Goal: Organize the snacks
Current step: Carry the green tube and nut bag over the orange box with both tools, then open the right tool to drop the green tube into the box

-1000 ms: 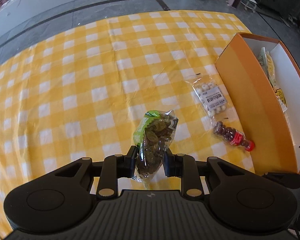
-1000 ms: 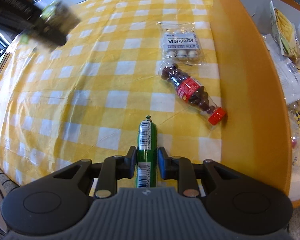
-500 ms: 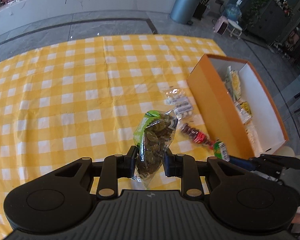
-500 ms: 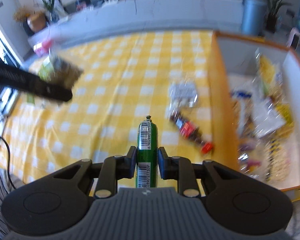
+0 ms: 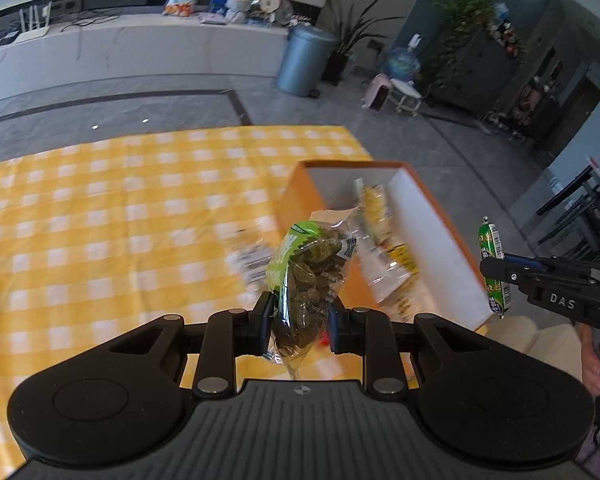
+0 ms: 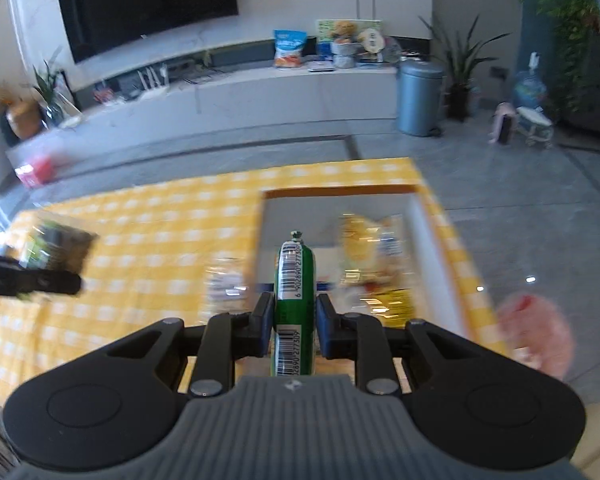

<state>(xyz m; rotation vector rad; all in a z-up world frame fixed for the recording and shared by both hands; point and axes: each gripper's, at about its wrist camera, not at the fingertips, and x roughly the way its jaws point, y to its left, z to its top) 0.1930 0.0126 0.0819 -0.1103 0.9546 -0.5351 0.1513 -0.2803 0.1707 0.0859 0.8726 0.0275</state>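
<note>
Snacks are partly sorted already: the orange box [image 5: 448, 240] with its white inside stands on the yellow checked cloth [image 5: 100, 220] and holds several packets, among them a yellow one [image 5: 374, 204] leaning near the far end. 2 more are in the air on their way, judging by how they are carried. The left gripper [image 5: 300, 320] is closed on a clear bag of dark green dried fruit [image 5: 308, 276] with a bright green top, clamped across its lower half so the bag stands up and bulges above the pads. The right gripper [image 6: 294, 316] is closed on a green sausage stick [image 6: 294, 280] with a white barcode label, held about its middle, upright, its tied end pointing up over the box's near left wall. In the left view that stick [image 5: 492, 256] hangs beside the box's right wall, outside it

What seems left: both held items still have to go in and be let go. A blurred packet [image 6: 224, 284] lies on the cloth just left of the box, so at least 1 more pick looks needed; motion blur hides whether others lie there
</note>
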